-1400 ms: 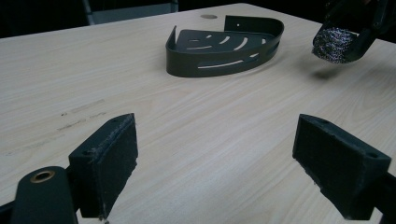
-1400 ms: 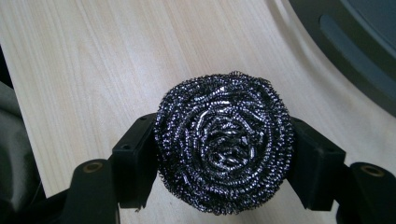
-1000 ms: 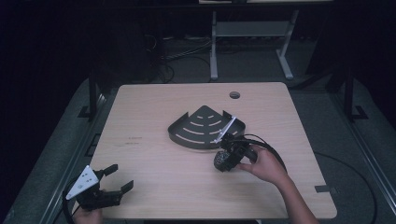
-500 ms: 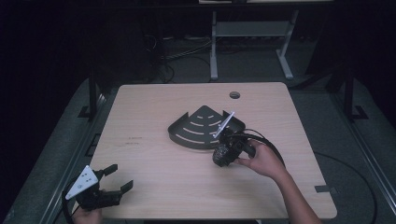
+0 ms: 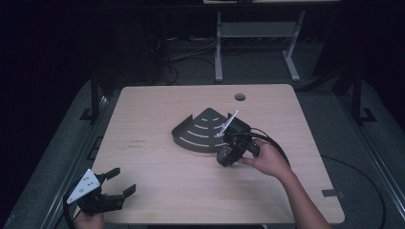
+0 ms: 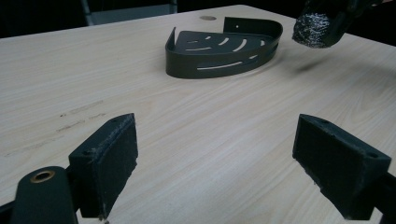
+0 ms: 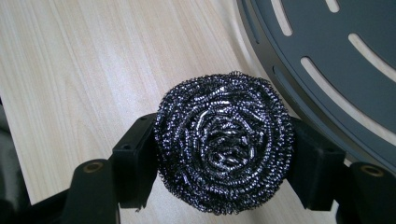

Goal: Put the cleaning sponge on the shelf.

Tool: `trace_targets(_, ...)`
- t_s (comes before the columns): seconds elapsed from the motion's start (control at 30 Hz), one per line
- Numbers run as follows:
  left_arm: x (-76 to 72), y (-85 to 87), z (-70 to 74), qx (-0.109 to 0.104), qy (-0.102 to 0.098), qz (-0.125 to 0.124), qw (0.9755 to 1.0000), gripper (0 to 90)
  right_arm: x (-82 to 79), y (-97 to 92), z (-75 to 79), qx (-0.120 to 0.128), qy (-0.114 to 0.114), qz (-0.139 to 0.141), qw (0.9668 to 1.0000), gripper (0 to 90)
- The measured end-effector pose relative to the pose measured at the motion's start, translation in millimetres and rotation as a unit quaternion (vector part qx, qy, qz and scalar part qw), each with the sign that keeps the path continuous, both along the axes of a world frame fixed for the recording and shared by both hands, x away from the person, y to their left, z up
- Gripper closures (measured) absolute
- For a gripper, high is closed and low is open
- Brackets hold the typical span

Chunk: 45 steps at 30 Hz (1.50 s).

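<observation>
High view – scourer: a steel wool scourer (image 5: 223,156) is held by the right hand-held gripper (image 5: 229,151) just above the surface (image 5: 157,138), beside the curved front rim of the dark corner shelf (image 5: 203,130).
High view – left hand-held gripper (image 5: 117,183): it is kept at the near left corner of the surface, jaws spread wide, nothing between them.

Left gripper view – jaws: both pads are seen far apart over bare wood.
Left gripper view – shelf: the slotted shelf (image 6: 219,51) is seen farther off, with the scourer (image 6: 314,29) hanging clear of the wood at its side.

Right gripper view – grip: the scourer (image 7: 224,140) is pinched at its two sides between the pads, its coiled face turned to the camera.
Right gripper view – handling: the scourer is judged light, springy and rough, so slipping is unlikely; a side pinch across the middle is suited, and it can be expected to squash a little.
Right gripper view – shelf: the shelf rim (image 7: 299,93) is seen just beyond the scourer.
</observation>
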<state>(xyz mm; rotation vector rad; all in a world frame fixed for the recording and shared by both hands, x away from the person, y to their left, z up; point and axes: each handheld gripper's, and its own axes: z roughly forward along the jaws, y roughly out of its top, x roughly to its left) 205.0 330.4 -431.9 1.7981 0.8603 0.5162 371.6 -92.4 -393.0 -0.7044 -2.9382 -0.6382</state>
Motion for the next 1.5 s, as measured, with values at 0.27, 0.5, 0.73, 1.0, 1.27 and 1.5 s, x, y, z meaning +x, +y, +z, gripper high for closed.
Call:
trace_targets(0.27,0.2,0.2,-0.1,0.001,0.0,0.001,1.0,13.3,6.8,-3.4,-2.7,0.002,0.009,-0.008,0.9999,32.8)
trace_targets(0.5,0.1,0.2,0.1,0.002,0.0,0.002,1.0,13.3,9.7,0.8,4.9,-0.004,0.0,-0.005,1.0,32.8)
trace_targets(0.73,0.4,0.2,0.0,0.003,0.0,0.001,1.0,13.3,14.4,6.9,6.2,-0.009,0.0,0.0,1.0,32.9)
trace_targets(1.0,0.2,0.9,0.3,0.003,-0.001,0.002,1.0,13.3,24.5,13.5,6.8,-0.013,0.003,0.003,0.9999,32.8)
trace_targets(1.27,0.7,-0.3,0.2,0.005,-0.001,0.0,1.0,13.3,32.6,17.3,10.3,-0.013,-0.003,0.001,0.9999,32.8)
trace_targets(1.5,0.9,-0.1,0.1,0.006,0.0,0.0,1.0,13.3,39.8,17.6,6.0,-0.01,0.003,-0.005,0.9999,32.9)
